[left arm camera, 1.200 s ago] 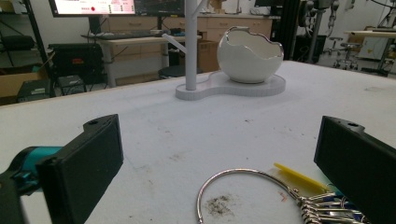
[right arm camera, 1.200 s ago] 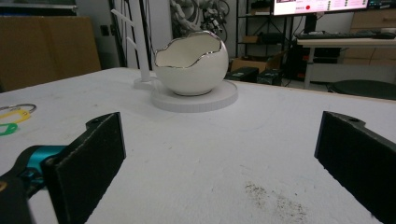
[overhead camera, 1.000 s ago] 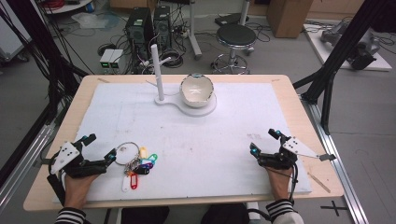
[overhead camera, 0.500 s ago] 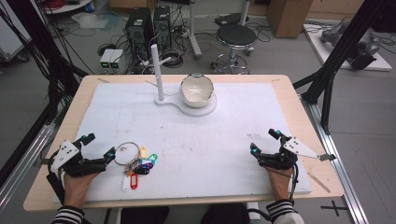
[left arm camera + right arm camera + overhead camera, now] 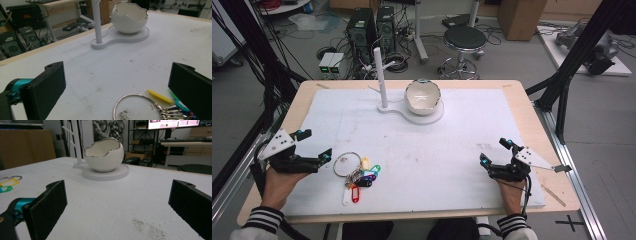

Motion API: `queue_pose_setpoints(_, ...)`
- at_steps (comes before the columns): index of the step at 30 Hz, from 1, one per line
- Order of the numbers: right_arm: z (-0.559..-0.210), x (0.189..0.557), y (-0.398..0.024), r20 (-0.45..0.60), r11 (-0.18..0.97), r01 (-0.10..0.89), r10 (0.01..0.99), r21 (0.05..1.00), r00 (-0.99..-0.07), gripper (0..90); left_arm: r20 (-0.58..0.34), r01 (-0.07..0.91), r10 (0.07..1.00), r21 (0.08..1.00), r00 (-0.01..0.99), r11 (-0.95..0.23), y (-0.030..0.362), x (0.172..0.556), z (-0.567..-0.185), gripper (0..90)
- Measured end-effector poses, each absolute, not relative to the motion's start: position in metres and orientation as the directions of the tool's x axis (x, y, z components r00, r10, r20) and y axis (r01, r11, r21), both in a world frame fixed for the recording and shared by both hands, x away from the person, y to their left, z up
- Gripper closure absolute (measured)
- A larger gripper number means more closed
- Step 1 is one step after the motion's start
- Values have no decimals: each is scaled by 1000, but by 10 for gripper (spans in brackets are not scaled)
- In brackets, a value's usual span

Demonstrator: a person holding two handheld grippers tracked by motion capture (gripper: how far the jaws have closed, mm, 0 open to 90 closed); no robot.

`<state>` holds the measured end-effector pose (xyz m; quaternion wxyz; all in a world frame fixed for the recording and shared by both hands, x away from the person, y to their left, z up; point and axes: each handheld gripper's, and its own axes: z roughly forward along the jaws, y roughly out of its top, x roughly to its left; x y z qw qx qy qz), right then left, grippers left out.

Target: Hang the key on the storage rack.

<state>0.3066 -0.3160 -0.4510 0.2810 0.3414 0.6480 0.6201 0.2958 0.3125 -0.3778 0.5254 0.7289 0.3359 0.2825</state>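
Note:
A metal key ring (image 5: 346,163) with several coloured key tags (image 5: 362,176) lies on the white mat at the front left. My left gripper (image 5: 314,144) stands open just left of the ring, with the ring (image 5: 136,105) low between its jaws in the left gripper view. A white eggshell-shaped bowl (image 5: 422,96) sits on a white base (image 5: 428,114) with an upright white post (image 5: 380,77) at the back centre. Far from the keys, my right gripper (image 5: 493,152) rests open at the front right, facing the bowl (image 5: 103,155), nothing between its jaws.
The white mat (image 5: 452,145) covers most of the wooden table (image 5: 522,95). A thin wooden stick (image 5: 554,194) lies near the front right corner. Behind the table stand a black stool (image 5: 466,37), computer towers (image 5: 366,27) and floor cables.

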Motion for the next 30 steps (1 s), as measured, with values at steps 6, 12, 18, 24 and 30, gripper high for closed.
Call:
queue_pose_setpoints(6,-451,307,-316,60,-4,93,792,996,-607,13,92,230,750,921,655,-314,303,314,-350,17)
queue_pose_setpoints(12,-451,307,-316,62,-5,95,792,995,-608,13,105,281,695,865,711,-417,294,331,-333,17)
queue_pose_setpoints(18,-451,307,-316,62,-4,96,792,995,-608,13,113,335,668,796,736,-505,285,345,-318,17)
queue_pose_setpoints(24,-451,306,-316,62,-2,98,793,995,-606,13,104,384,643,726,759,-571,276,360,-315,17)
queue_pose_setpoints(30,-451,306,-316,61,-2,98,793,995,-606,13,121,411,609,635,784,-654,265,371,-317,17)
